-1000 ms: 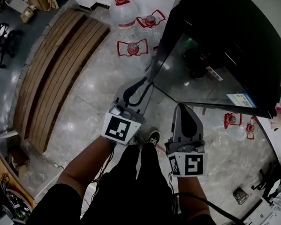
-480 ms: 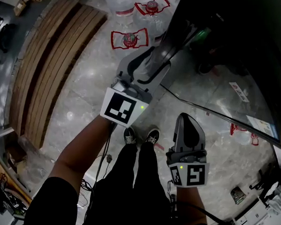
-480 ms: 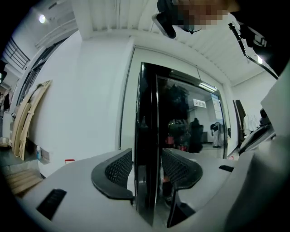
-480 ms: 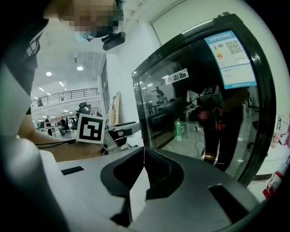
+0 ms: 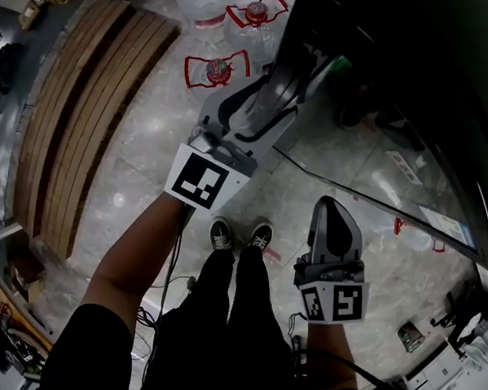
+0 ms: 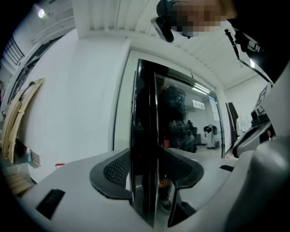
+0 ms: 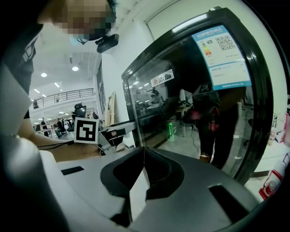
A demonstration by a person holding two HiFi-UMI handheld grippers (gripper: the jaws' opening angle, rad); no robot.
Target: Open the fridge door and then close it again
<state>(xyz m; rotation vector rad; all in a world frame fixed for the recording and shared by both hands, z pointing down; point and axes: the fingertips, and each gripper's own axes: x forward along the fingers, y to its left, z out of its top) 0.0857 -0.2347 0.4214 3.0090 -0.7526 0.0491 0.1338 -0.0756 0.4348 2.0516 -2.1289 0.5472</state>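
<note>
The fridge's glass door with its black frame fills the upper right of the head view. My left gripper reaches level to the door's free vertical edge. Its jaws are opening, and the black edge stands between the two pads in the left gripper view. My right gripper hangs lower and nearer to me, in front of the glass and apart from it. Its jaws are shut with nothing in them. The door rises just beyond it.
Large water jugs with red handles stand on the floor beyond the left gripper. A slatted wooden bench runs along the left. The person's shoes are below the left gripper. An energy label sits on the glass.
My left gripper has pushed forward onto the door's edge and its jaws have spread round it. My right gripper has sunk lower in the picture.
</note>
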